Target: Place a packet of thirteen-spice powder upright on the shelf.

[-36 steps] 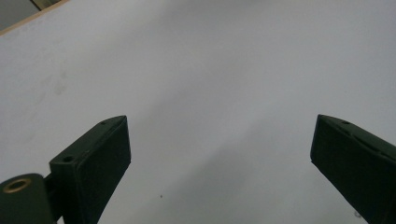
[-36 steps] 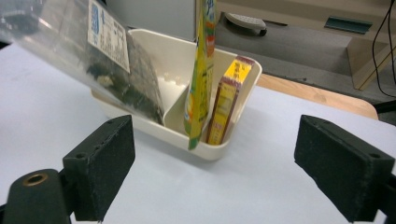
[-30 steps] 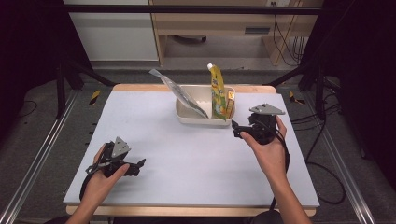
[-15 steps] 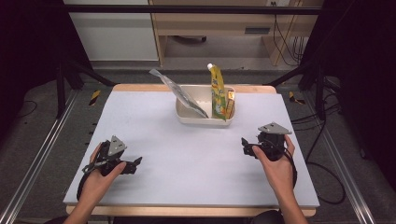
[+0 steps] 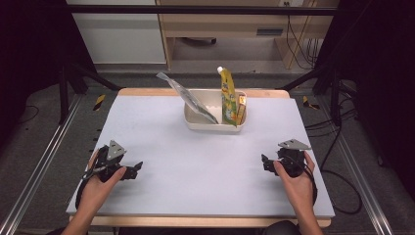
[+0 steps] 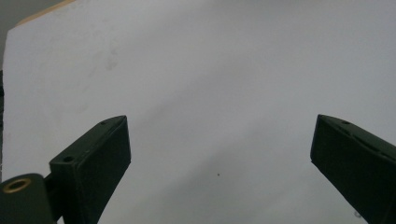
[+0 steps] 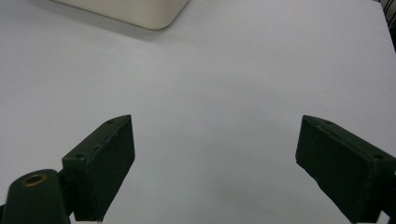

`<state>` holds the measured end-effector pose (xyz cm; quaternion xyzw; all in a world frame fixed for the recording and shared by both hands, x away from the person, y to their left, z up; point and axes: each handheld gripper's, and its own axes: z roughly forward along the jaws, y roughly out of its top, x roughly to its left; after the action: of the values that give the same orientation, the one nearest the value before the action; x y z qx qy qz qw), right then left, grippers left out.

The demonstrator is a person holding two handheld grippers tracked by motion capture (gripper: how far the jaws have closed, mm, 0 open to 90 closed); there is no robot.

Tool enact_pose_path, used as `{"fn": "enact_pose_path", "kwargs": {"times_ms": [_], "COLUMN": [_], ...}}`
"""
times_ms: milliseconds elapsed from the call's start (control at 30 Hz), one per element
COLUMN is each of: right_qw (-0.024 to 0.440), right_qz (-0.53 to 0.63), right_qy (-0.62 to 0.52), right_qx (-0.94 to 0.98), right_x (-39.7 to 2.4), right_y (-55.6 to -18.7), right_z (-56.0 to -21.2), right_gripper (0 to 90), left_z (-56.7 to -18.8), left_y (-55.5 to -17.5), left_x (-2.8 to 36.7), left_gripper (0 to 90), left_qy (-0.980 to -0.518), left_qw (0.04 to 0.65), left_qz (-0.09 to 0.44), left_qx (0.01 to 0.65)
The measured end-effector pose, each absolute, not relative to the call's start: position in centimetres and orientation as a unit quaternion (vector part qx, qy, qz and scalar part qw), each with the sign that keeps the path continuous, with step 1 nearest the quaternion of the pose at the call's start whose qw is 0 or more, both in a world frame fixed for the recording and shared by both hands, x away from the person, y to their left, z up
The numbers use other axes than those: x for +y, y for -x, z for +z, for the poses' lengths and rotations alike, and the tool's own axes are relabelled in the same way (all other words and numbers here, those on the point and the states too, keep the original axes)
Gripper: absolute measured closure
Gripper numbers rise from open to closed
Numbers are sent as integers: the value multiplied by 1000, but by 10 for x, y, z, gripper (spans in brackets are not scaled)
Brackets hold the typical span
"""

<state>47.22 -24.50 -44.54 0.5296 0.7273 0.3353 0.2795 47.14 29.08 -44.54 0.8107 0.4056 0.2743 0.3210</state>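
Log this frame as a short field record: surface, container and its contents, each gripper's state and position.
surface: white table
container: cream tub, far centre of the table
contents: yellow spouted pouch standing upright at the tub's right; clear flat packet leaning out over its left rim; small orange item at the right wall, too small to identify
left gripper: near left of the table, jaws open, holding nothing
right gripper: near right of the table, jaws open, holding nothing

Left tool (image 5: 134, 170) and right tool (image 5: 266, 163) rest low, jaws spread wide, pointing inward.
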Motion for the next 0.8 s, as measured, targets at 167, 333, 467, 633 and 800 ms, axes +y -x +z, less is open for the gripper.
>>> {"fn": "enact_pose_path", "kwargs": {"times_ms": [167,333,467,633,800], "right_qw": [273,277,273,260,252], "right_qz": [335,334,336,335,338], "right_qy": [-532,-530,-522,-528,-535], "right_qx": [728,729,734,736,732], "right_x": [-251,-253,-254,-258,-261], "right_y": [-471,-470,-468,-467,-466], "right_z": [-451,-457,-466,-475,-479], "right_gripper": [123,123,117,97,90], "left_z": [-446,-447,-451,-453,-455], "left_y": [-473,-475,-478,-480,-482], "left_x": [297,306,312,318,320], "left_gripper": [48,48,48,50,50], "left_qy": [-806,-800,-799,-790,-790], "left_qw": [318,311,297,296,290], "left_qz": [276,276,274,269,265], "left_qx": [416,431,446,465,471]}}
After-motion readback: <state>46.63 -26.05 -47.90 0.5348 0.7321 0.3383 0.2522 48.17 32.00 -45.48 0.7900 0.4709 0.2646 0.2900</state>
